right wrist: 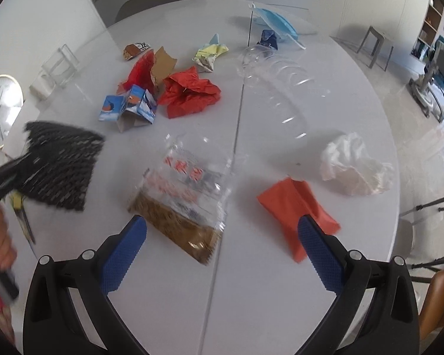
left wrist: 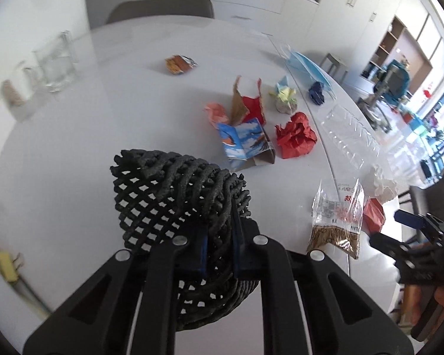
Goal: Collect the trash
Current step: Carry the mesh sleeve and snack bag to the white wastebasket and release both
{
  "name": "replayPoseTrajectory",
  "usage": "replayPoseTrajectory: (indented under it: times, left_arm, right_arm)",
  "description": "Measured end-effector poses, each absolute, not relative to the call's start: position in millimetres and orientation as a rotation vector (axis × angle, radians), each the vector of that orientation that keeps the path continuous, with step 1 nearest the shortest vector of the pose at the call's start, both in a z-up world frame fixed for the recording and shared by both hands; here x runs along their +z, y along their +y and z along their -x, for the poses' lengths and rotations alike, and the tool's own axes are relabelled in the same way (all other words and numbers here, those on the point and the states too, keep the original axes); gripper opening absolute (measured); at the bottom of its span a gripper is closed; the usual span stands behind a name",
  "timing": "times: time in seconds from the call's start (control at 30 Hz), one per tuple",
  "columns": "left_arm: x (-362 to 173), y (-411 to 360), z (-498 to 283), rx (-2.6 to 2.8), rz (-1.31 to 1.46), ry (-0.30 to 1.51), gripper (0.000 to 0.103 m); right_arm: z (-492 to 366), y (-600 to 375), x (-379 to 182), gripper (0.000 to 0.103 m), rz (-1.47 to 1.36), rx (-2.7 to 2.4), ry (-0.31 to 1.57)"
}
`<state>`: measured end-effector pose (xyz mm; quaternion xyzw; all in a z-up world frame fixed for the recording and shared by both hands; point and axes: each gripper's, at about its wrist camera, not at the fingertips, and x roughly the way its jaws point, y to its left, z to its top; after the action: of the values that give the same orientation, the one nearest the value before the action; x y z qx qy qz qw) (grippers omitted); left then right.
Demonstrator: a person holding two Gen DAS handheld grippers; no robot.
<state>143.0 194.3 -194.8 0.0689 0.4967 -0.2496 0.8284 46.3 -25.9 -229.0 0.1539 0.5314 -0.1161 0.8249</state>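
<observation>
My left gripper (left wrist: 219, 227) is shut on the rim of a black mesh basket (left wrist: 174, 195), held above the white table (left wrist: 88, 148); the basket also shows blurred at the left of the right wrist view (right wrist: 59, 165). My right gripper (right wrist: 222, 242) is open and empty above a clear snack bag with brown crumbs (right wrist: 183, 195), also seen in the left wrist view (left wrist: 337, 219). An orange paper (right wrist: 296, 210) lies by the right finger. Crumpled white tissue (right wrist: 352, 165), red crumpled paper (right wrist: 189, 91), a torn blue carton (right wrist: 130, 106) and a clear plastic tray (right wrist: 275, 74) lie farther off.
More scraps lie at the back: a yellow-blue wad (right wrist: 210, 53), a dark blue wrapper (right wrist: 268, 38), a blue face mask (right wrist: 278, 23), an orange wrapper (right wrist: 134, 50). A clock (right wrist: 0, 109), scissors (right wrist: 22, 213) and a glass holder (right wrist: 59, 65) sit at the left. Chairs stand around the table.
</observation>
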Motion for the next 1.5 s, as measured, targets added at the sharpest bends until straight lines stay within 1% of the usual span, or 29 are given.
replayPoseTrajectory:
  times: [0.2, 0.4, 0.43, 0.5, 0.57, 0.6, 0.67, 0.7, 0.73, 0.87, 1.0, 1.1, 1.2, 1.33, 1.4, 1.43, 1.5]
  left_arm:
    - [-172.4, 222.5, -115.8, -0.444, -0.123, 1.041, 0.011]
    - [-164.7, 226.3, -93.7, -0.440, -0.160, 1.031, 0.011]
    - [-162.8, 227.1, -90.5, -0.437, -0.162, 1.027, 0.011]
    - [-159.8, 226.9, -86.6, -0.432, -0.166, 1.024, 0.011]
    - [-156.5, 226.1, -80.1, -0.435, -0.166, 1.013, 0.011]
    - [-154.5, 225.0, -76.7, -0.438, -0.170, 1.008, 0.011]
    - [-149.9, 221.3, -68.4, -0.432, -0.188, 0.990, 0.011]
    - [-148.2, 218.9, -64.9, -0.432, -0.194, 0.986, 0.011]
    - [-145.7, 216.2, -60.5, -0.434, -0.195, 0.983, 0.011]
    - [-130.2, 197.7, -39.0, -0.468, -0.191, 0.974, 0.011]
    - [-110.4, 157.3, -8.2, -0.546, -0.216, 0.952, 0.011]
    - [-100.3, 113.3, 16.2, -0.644, -0.223, 0.951, 0.011]
    - [-94.4, 53.9, 43.8, -0.747, -0.264, 0.923, 0.012]
    - [-98.1, -43.9, 79.0, -0.885, -0.298, 0.916, 0.012]
    - [-106.8, -86.7, 90.5, -0.927, -0.303, 0.933, 0.012]
    - [-114.7, -111.6, 97.3, -0.952, -0.307, 0.951, 0.012]
    - [-134.6, -152.3, 105.6, -0.978, -0.311, 0.992, 0.012]
  right_arm:
    - [-84.4, -15.5, -247.6, 0.101, -0.417, -0.321, 1.167]
    - [-105.9, 1.8, -267.8, 0.101, -0.386, -0.364, 1.206]
    - [-105.1, 4.4, -269.2, 0.097, -0.376, -0.355, 1.200]
    - [-100.9, 7.2, -268.1, 0.085, -0.355, -0.333, 1.180]
    - [-93.8, 6.9, -263.1, 0.071, -0.337, -0.310, 1.157]
    - [-91.6, 5.3, -261.1, 0.062, -0.338, -0.294, 1.154]
    - [-80.7, -3.2, -255.0, 0.058, -0.354, -0.263, 1.140]
    - [-74.7, -8.0, -250.6, 0.054, -0.369, -0.245, 1.128]
    - [-70.3, -13.9, -245.9, 0.053, -0.388, -0.230, 1.120]
    - [-30.9, -40.6, -208.7, 0.053, -0.428, -0.172, 1.040]
    - [17.6, -87.7, -164.0, 0.053, -0.412, -0.172, 0.963]
    - [61.3, -147.3, -139.2, 0.056, -0.381, -0.239, 0.921]
    - [90.9, -197.8, -133.7, 0.057, -0.337, -0.334, 0.928]
    - [129.3, -275.5, -139.1, 0.057, -0.315, -0.413, 0.960]
    - [140.7, -305.7, -143.7, 0.057, -0.337, -0.422, 0.962]
    - [140.7, -305.7, -143.7, 0.057, -0.337, -0.422, 0.962]
    - [150.3, -342.5, -152.0, 0.057, -0.365, -0.424, 0.959]
